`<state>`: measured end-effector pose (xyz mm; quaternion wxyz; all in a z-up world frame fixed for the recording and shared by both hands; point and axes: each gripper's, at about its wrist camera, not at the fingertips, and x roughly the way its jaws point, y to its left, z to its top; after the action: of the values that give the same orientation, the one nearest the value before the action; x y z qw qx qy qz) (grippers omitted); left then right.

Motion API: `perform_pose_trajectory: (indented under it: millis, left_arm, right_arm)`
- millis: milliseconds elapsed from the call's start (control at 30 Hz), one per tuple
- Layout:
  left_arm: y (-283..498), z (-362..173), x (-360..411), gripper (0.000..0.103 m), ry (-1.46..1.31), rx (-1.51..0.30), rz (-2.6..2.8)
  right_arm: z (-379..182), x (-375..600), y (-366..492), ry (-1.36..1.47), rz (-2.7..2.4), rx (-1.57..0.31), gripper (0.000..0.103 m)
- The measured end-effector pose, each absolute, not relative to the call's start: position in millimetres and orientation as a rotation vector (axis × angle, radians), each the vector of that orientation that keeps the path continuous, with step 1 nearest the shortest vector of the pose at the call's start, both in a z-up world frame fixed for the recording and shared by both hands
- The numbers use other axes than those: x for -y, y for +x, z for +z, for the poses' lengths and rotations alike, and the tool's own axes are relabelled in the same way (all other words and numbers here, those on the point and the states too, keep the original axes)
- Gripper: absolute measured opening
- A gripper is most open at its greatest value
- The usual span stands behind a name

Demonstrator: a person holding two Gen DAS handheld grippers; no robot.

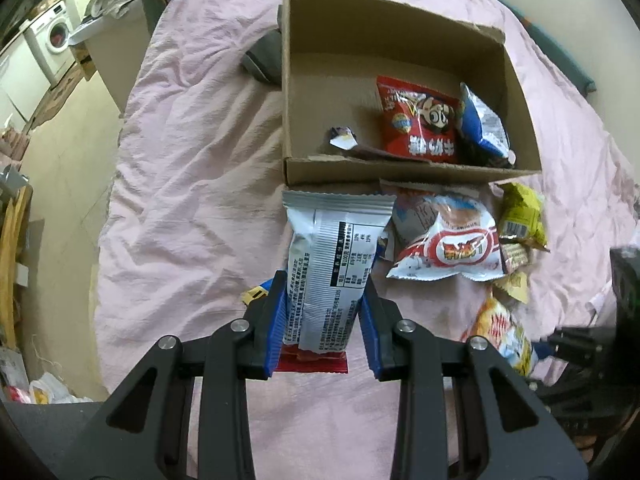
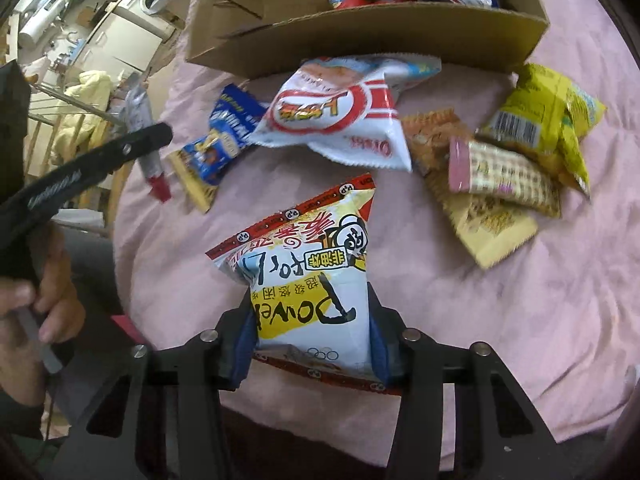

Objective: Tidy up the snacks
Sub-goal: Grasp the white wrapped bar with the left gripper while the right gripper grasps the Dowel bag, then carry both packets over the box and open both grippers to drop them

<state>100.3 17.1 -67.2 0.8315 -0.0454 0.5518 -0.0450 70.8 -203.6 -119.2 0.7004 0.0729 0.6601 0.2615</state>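
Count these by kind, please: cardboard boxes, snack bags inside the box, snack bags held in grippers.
Cardboard box: 1
Bags in the box: 2 (red bag, blue-and-silver bag; small scrap uncounted)
Bags held: 2 (silver bag, left gripper; white-and-yellow bag, right gripper)
Total: 5

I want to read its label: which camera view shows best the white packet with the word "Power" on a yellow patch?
The right wrist view: the white "Power" packet fills the centre between the right claw fingers. The left wrist view shows only part of it at the right, blurred.
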Motion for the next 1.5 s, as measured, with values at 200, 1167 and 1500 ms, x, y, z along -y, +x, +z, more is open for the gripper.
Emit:
perform_pose_trajectory:
  millis: [200,1167,1500]
  left_arm:
    - [97,-56,-24,0.029,-0.144,-1.155,-0.093]
    - [235,-12,2,0.029,-0.047,-1.005,-0.073]
    - [249,-37,7,0.029,-0.059,-1.022,-0.080]
  right_arm:
    - [-92,213,63,0.195,0.579,-1.369,0.049]
    - [-27,258,258,0.350,0.323,-0.948,0.049]
    - [-52,270,273,0.412,0.322,-0.995,0.049]
